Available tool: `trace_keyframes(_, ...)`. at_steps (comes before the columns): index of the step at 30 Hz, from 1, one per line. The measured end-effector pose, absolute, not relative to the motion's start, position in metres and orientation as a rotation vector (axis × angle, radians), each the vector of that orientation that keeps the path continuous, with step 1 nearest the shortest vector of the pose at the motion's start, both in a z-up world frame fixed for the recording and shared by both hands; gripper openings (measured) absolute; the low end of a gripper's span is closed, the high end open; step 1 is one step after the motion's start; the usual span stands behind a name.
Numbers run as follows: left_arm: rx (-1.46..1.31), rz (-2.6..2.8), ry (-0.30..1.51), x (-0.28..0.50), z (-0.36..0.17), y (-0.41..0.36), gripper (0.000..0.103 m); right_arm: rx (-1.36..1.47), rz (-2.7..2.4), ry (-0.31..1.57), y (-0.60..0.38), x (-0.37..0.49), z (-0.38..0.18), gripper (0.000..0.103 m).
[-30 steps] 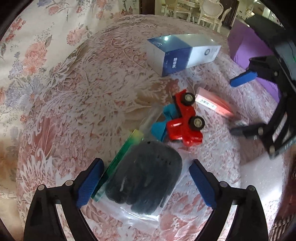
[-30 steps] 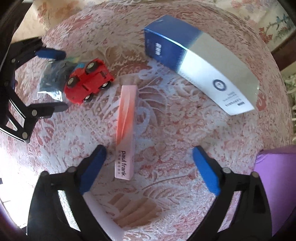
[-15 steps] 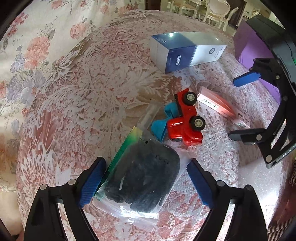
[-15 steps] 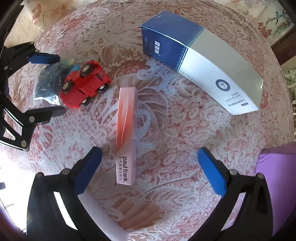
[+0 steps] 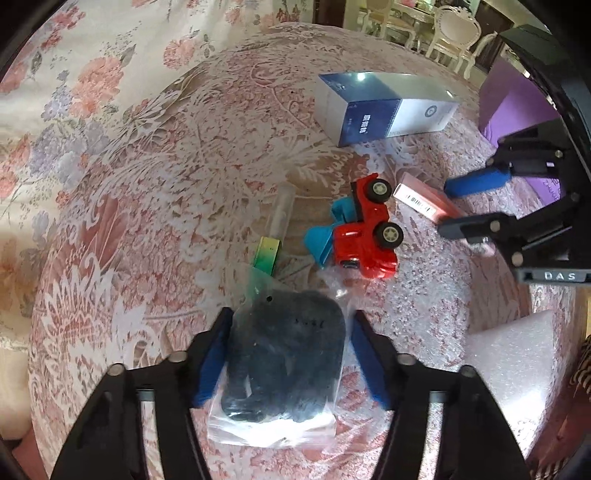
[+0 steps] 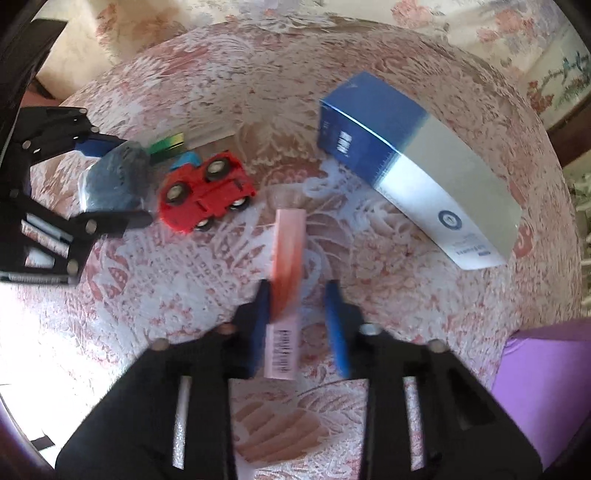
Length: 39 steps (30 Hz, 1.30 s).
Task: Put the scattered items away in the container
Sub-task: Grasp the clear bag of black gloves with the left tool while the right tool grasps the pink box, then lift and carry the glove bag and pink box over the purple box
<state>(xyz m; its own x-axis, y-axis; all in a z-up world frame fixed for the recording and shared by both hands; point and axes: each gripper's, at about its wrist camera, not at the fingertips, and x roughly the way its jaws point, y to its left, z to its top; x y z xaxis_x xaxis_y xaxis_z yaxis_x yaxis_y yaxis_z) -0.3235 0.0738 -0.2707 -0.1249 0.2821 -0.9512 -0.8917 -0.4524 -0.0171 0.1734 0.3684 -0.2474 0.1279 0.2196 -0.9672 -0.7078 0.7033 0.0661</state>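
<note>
My left gripper point(image 5: 290, 325) is shut on a clear bag of dark items point(image 5: 284, 365), its blue pads pressing both sides. The bag also shows in the right wrist view point(image 6: 112, 181). My right gripper point(image 6: 297, 291) straddles a long pink box point(image 6: 286, 280); its left pad touches the box and a gap stays on the right side. The pink box lies by the right gripper in the left wrist view point(image 5: 421, 199). A red toy truck point(image 5: 365, 229) lies on its side between the two. A blue-and-silver carton point(image 6: 413, 166) lies farther back. A purple container point(image 6: 546, 387) sits at the right edge.
A green-and-yellow strip with a clear tube point(image 5: 273, 240) lies by the bag. A white foam block point(image 5: 513, 369) sits at the table's right side. The round table carries a pink lace cloth point(image 5: 166, 206). White chairs point(image 5: 447, 33) stand beyond it.
Both grippers have narrowed from wide open. The left has closed onto the bag. The right has moved forward over the pink box and closed most of the way around it.
</note>
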Motion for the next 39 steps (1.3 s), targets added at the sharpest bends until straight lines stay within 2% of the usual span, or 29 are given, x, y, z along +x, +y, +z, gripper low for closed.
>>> trace_keyframes(3,-1.271,1.737,0.734,-0.322,-0.271,0.071,0.048,-0.481,0.722,1.245,0.372,0.170,-0.244,0.018)
trace_keyframes(26,-1.414,2.006,0.506,-0.302,-0.272,0.042,0.044,-0.442,0.747,1.216,0.341,0.179,-0.248,0.018)
trace_keyframes(28,-1.459,2.037,0.429,-0.301,-0.275,0.034,0.044,-0.434,0.746,1.214,0.333,0.134,-0.259,0.018)
trace_keyframes(30,-1.490,2.072,0.351,-0.299,-0.277,0.026,0.043,-0.432,0.746,1.210,0.332,0.133,-0.259,0.018)
trace_keyframes(39,-1.532,2.104,0.206,-0.275,-0.279,0.007,0.040,-0.409,0.745,1.220,0.327,0.133,-0.256,0.018)
